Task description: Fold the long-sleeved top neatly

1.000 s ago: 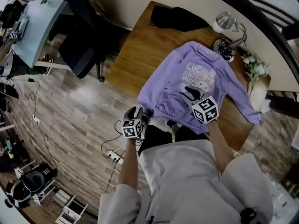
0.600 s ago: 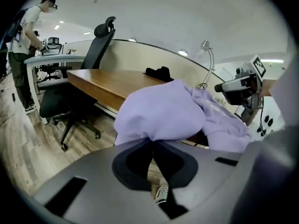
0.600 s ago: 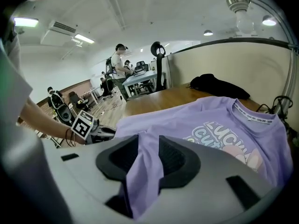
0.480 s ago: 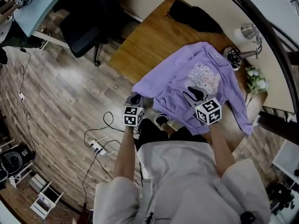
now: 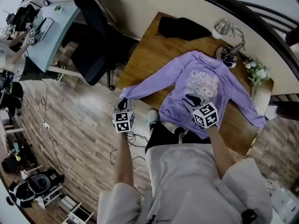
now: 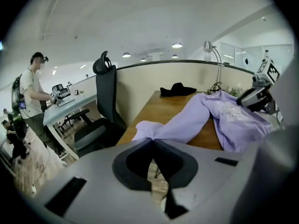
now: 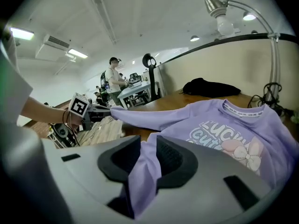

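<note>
The purple long-sleeved top [image 5: 205,80] lies face up on the wooden table [image 5: 145,45]. My left gripper [image 5: 124,101] is shut on the cuff of the left sleeve [image 5: 149,87] and holds it stretched out past the table's left edge. In the left gripper view the cuff [image 6: 148,130] bunches at the closed tips [image 6: 152,139]. My right gripper [image 5: 188,97] is at the near hem. Its jaws have just been closing, and purple fabric [image 7: 142,171] fills the gap between the pads [image 7: 168,157]. The right sleeve [image 5: 247,107] lies spread toward the table's right corner.
A black bundle [image 5: 182,28], a desk lamp [image 5: 225,26] and small flowers [image 5: 254,69] sit along the table's far side. A black office chair [image 5: 93,55] stands to the left. Cables and a power strip [image 5: 124,146] lie on the floor. A person [image 6: 33,92] stands at a desk.
My left gripper closed on the sleeve cuff, then rose and swung out to the left, pulling the sleeve straight. The right gripper stayed at the hem.
</note>
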